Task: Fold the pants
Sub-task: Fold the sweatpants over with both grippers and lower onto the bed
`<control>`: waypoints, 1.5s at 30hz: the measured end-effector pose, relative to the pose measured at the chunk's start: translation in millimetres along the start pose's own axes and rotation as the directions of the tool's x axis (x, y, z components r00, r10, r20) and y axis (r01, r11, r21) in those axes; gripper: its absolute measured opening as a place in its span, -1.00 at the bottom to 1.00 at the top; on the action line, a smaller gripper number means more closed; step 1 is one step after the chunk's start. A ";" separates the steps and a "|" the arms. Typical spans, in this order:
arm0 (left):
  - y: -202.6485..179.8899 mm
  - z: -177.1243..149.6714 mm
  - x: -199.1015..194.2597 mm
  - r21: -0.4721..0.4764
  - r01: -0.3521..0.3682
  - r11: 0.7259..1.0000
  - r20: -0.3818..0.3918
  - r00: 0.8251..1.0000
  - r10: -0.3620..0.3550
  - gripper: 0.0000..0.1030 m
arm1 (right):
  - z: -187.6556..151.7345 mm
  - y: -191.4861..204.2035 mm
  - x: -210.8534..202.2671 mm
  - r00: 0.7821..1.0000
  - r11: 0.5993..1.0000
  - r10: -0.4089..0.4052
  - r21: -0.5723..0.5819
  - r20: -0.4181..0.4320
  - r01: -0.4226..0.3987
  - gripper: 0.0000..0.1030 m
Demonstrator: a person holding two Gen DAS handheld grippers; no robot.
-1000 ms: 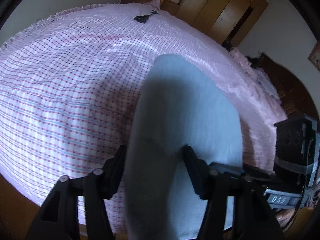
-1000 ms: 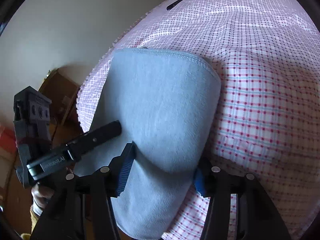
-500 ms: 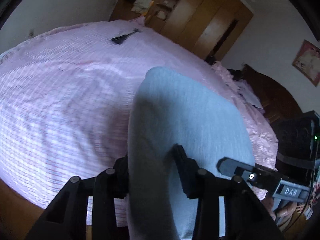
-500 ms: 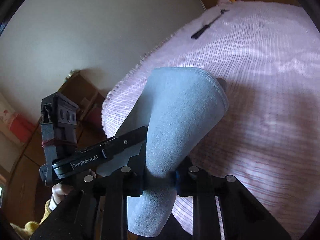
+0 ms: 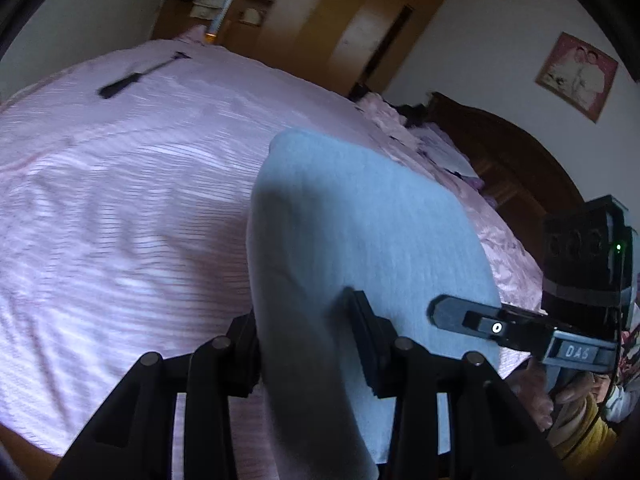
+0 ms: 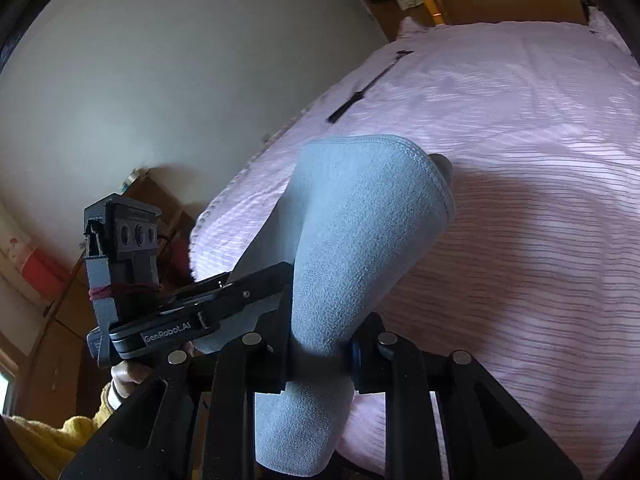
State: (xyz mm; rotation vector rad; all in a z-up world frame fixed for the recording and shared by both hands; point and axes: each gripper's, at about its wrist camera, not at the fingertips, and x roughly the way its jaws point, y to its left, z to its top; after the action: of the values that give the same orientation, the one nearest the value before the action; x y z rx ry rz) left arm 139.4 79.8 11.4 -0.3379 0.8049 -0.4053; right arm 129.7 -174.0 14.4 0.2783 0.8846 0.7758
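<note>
Clamping the grey pants (image 5: 360,240), the left gripper (image 5: 304,344) and right gripper (image 6: 316,344) pinch cloth; only the left view shows the headboard (image 5: 500,152) (bedspread (image 6: 520,160) blurred).

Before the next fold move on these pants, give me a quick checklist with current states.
1. Left tongs clamped on the grey-blue fleece pants: ok.
2. Right tongs clamped on the same pants: ok.
3. Pants lifted, far end draping toward the pink checked bedspread: ok.
4. Fabric between the grips free of twist: cannot tell.
5. Black elongated object on the bedspread far from the pants: ok.
6. Whether the pants' far end touches the bedspread: cannot tell.
</note>
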 end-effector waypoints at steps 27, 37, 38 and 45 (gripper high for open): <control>-60.1 -33.0 101.8 0.248 -0.107 0.963 -0.192 0.969 0.158 0.00 | -22.2 -144.1 -3.6 0.960 0.954 -0.256 0.131 -0.109 0.269 -0.40; -54.6 -58.0 72.1 0.203 -0.187 0.961 -0.153 0.964 0.220 0.01 | -61.8 -87.9 -52.3 0.923 0.921 -0.385 0.062 0.001 0.384 -0.39; -54.6 -60.5 72.1 0.201 -0.193 0.960 -0.141 0.965 0.223 0.01 | -68.9 -81.3 -52.9 0.910 0.909 -0.414 0.051 0.011 0.413 -0.39; -52.8 -72.1 85.4 0.237 -0.251 0.939 -0.122 0.951 0.285 0.17 | -90.8 -73.9 -17.4 0.859 0.858 -0.512 0.031 -0.015 0.512 -0.39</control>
State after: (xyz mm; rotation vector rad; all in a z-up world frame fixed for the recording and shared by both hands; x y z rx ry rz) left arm 127.1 -16.4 -65.3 0.0118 0.9345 -0.2612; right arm 88.5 -246.1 -70.0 0.0593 0.9240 0.2627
